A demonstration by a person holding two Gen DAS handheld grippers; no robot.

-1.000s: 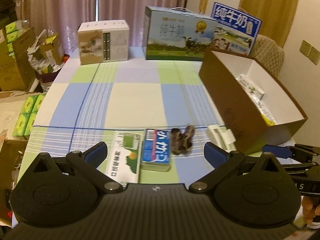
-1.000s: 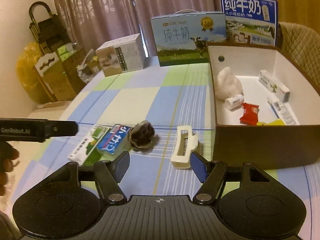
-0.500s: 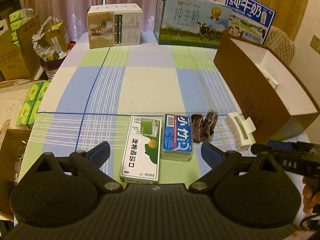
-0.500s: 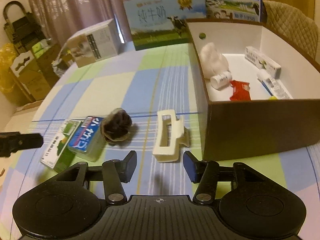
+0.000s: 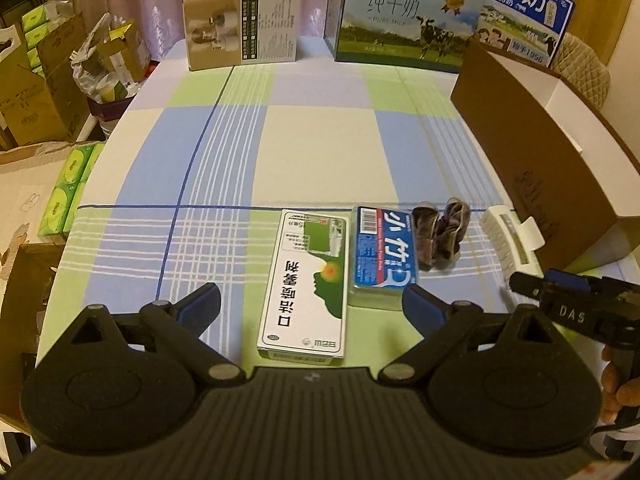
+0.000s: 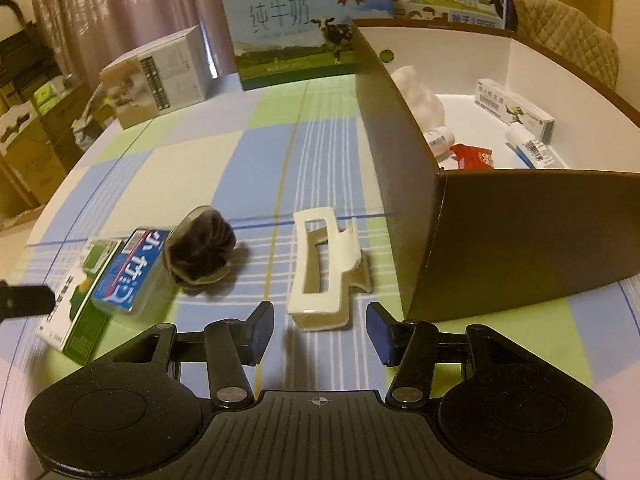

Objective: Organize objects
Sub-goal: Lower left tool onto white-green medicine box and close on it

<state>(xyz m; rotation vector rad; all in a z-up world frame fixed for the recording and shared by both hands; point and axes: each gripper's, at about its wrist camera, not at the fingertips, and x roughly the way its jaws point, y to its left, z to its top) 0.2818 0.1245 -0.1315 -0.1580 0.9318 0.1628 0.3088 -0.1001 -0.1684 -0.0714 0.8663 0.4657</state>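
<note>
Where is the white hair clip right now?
In the right wrist view, the white hair clip lies on the tablecloth just ahead of the open right gripper, between the dark scrunchie and the brown box.

Warm, dim indoor light is tinting both my views yellowish.

The fisheye is bending the table edge (image 5: 100, 152) and the brown box (image 6: 500, 240) toward the dark corners. Soft shadows are falling beside the white hair clip (image 6: 324, 264); the blue packet (image 6: 128, 272) is smearing slightly, perhaps from motion.

Milk carton (image 5: 404, 20): "纯牛奶", "PURE MILK". Right gripper (image 5: 576, 312) body: "DAS".
</note>
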